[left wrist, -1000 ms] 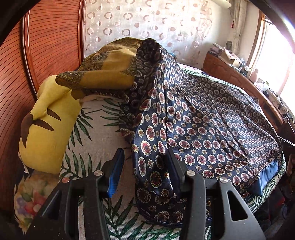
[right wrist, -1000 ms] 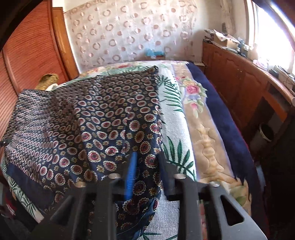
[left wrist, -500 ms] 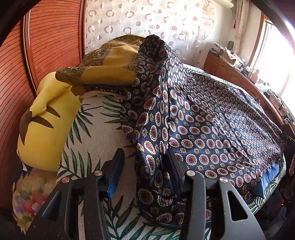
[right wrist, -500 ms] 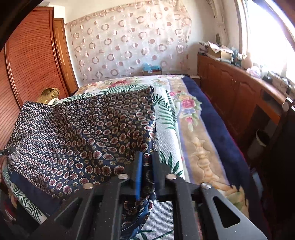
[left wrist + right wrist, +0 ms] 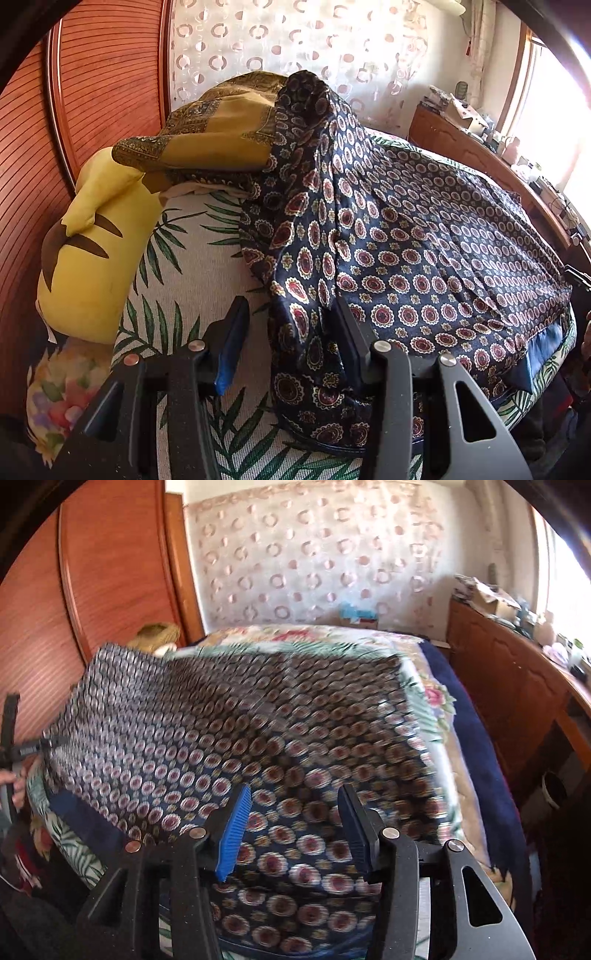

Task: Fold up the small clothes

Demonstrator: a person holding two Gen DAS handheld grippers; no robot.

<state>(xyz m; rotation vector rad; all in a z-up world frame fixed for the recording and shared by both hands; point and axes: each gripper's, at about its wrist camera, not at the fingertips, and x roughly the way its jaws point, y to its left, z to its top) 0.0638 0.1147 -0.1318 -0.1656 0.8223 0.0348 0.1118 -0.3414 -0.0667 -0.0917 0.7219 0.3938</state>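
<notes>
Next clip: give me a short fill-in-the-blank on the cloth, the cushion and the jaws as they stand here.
1. The navy patterned cloth lies spread over the ____.
2. The long cushion left of the cloth is mainly ____ in colour.
3. The jaws of the right gripper, which have just been opening, stand ____ above the cloth.
4. The pad on the right gripper's left finger is ____.

Missing words: bed; yellow; open; blue

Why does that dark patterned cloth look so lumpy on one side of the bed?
The navy medallion-print cloth isn't lying flat: its far left corner is bunched up into a peak against the mustard patterned fabric pile, while the rest spreads over the palm-leaf bedspread. Nothing looks torn or spilled.
</notes>
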